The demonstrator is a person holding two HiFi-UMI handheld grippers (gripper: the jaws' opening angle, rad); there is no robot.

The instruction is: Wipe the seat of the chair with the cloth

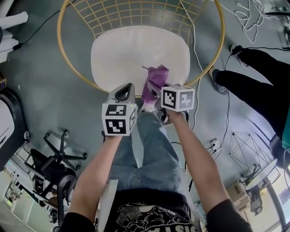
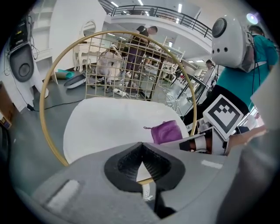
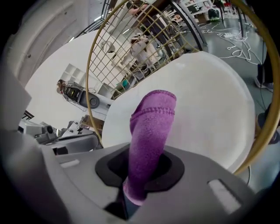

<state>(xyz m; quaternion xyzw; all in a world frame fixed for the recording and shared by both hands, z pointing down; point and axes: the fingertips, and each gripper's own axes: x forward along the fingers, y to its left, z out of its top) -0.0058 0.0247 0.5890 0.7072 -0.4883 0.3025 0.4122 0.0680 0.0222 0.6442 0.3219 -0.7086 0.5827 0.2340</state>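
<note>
The chair's white seat lies inside a round gold frame, straight ahead of me. My right gripper is shut on a purple cloth that stands up over the seat's front edge. In the right gripper view the cloth rises from between the jaws of the right gripper, with the seat behind it. My left gripper hovers just left of the cloth at the seat's front rim, shut with nothing in it. Seen from the left gripper, the cloth is on the seat to the right.
A wire-grid backrest closes the far side of the chair. A person's legs in black trousers stand close on the right, with cables on the floor. An office chair base is at the lower left.
</note>
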